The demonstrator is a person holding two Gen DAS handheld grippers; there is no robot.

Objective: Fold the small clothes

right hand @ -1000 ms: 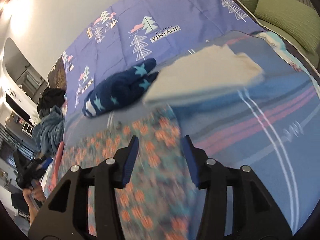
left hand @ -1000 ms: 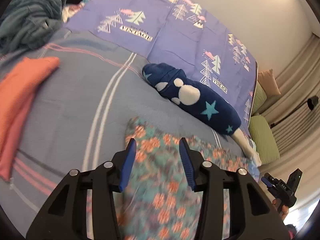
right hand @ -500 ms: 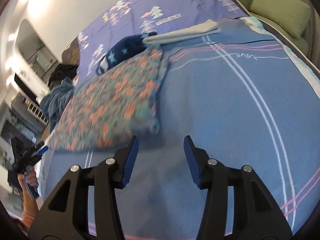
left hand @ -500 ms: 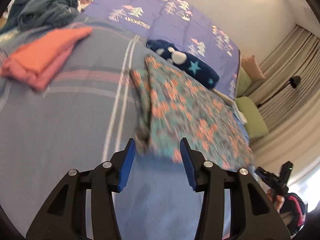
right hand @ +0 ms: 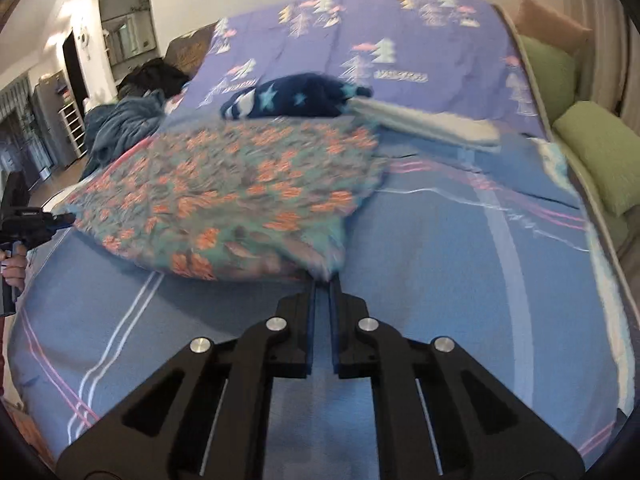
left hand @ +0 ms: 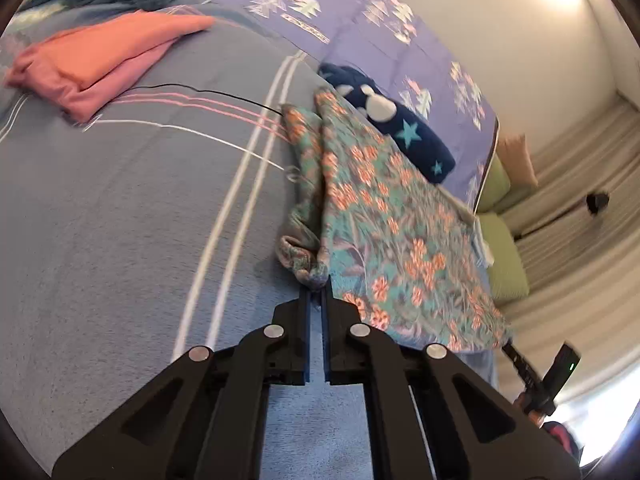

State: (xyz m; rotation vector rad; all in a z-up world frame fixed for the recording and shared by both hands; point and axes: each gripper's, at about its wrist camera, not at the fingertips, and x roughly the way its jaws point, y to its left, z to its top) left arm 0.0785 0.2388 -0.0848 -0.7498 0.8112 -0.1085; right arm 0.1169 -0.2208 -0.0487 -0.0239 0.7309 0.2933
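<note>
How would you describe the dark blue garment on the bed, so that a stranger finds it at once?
Look at the bed, where the purple tree-print sheet meets the striped blue one. The navy fleece garment lies there, just behind the floral cloth. It alone is dark, with light stars and white blobs.

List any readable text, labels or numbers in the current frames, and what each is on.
Purple sheet: a white printed label under the tree pattern, too blurred to read here.
The same prints in the left view: too small to read.
No other text, numbers or signs are visible.
</note>
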